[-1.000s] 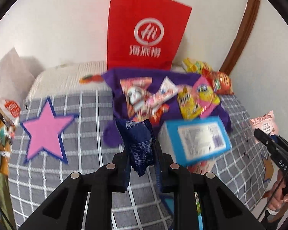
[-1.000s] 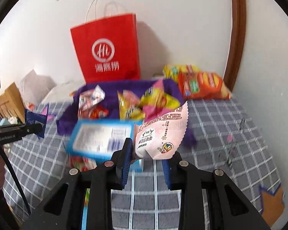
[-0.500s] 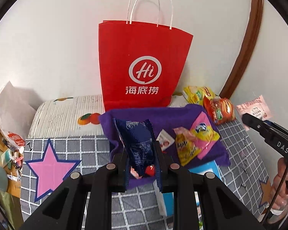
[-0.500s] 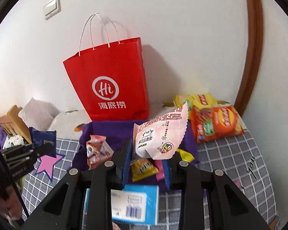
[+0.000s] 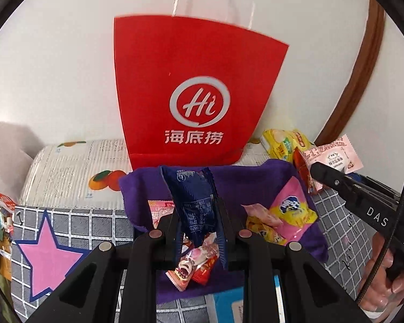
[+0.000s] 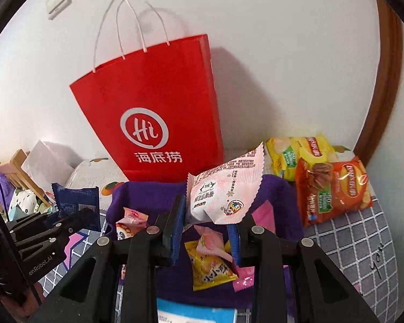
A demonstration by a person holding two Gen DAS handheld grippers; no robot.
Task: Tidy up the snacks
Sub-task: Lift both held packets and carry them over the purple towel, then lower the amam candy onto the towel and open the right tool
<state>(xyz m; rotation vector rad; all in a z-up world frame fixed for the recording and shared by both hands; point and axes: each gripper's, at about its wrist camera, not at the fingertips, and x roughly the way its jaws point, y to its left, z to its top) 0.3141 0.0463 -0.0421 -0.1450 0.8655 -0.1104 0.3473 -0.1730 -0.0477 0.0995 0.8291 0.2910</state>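
Left gripper (image 5: 198, 231) clamped on a dark blue snack packet (image 5: 192, 202), right gripper (image 6: 206, 226) pinching a pink-and-white packet (image 6: 223, 188), both held above a purple cloth (image 5: 245, 177) strewn with sweets, red paper bag (image 5: 194, 91) behind, blue box (image 6: 196, 313) cut off below.

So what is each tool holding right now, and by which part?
The left tool grips a dark blue snack packet by its lower half. The right tool grips a pale pink snack packet by its lower edge.

Bright, even indoor light; soft shadow behind red paper bag (image 6: 153, 113) on wall (image 6: 282, 53); strong fisheye bending, black corners; slight motion blur.
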